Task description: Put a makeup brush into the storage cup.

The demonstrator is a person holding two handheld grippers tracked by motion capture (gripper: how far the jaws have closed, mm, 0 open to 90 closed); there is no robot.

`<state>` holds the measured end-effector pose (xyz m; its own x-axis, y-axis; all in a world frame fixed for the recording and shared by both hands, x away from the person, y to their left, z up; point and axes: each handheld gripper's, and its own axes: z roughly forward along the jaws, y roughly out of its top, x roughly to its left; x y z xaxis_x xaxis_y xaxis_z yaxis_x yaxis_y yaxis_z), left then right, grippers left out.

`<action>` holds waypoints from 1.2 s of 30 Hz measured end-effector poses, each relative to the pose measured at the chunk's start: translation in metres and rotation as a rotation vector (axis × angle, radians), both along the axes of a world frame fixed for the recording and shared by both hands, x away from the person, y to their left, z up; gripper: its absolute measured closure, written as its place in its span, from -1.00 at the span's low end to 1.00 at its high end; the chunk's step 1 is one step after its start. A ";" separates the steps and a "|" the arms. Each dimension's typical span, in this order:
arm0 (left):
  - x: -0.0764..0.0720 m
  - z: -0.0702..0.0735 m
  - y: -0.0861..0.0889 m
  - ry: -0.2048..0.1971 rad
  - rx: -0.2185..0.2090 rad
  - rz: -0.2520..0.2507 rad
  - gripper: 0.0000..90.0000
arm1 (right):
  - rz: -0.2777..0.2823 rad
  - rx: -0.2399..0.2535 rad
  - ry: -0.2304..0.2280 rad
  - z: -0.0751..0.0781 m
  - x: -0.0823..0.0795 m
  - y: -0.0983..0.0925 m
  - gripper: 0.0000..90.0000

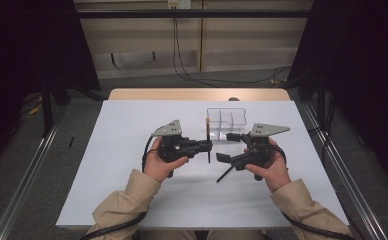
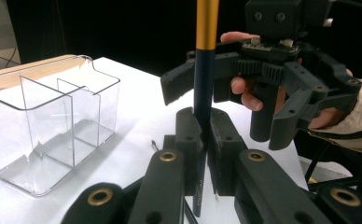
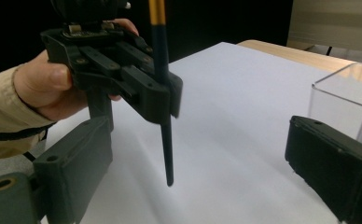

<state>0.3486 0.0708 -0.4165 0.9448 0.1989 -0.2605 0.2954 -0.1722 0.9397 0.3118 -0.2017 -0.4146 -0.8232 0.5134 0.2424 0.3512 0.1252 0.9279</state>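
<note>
High view: I see the brush standing upright near the middle of the white table, pinched low on its dark handle by the left gripper, with its lower tip hanging just above the tabletop. In the left gripper view, the brush rises between my two jaw pads, which are pressed together on the dark shaft; a gold band sits above the grip, and the top runs out of frame. To the right, the right gripper faces the brush with its jaws spread wide and nothing between them. In the right gripper view, my own pads stand well apart at the lower left and right, and the left gripper clamps the brush ahead, apart from them. Just beyond both tools, on the far side, stands the clear divided container; in the left gripper view, its compartments sit left of the brush.
</note>
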 end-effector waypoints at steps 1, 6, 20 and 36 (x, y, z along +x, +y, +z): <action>0.000 0.000 0.000 -0.001 0.002 0.000 0.87 | -0.002 0.002 -0.003 0.001 0.000 0.001 -0.85; -0.001 -0.001 -0.002 0.000 0.005 -0.002 0.87 | 0.012 0.008 -0.004 0.006 0.002 0.007 -0.83; -0.003 -0.005 -0.007 -0.006 0.034 -0.016 0.87 | 0.067 0.023 0.013 0.016 0.006 0.020 -0.37; -0.006 -0.006 -0.011 -0.010 0.037 -0.028 0.87 | 0.043 0.074 -0.021 0.020 0.005 0.019 0.57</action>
<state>0.3431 0.0598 -0.4220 0.9527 0.1816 -0.2435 0.2801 -0.2150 0.9356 0.3173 -0.1825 -0.3947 -0.8495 0.4588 0.2606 0.3272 0.0704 0.9423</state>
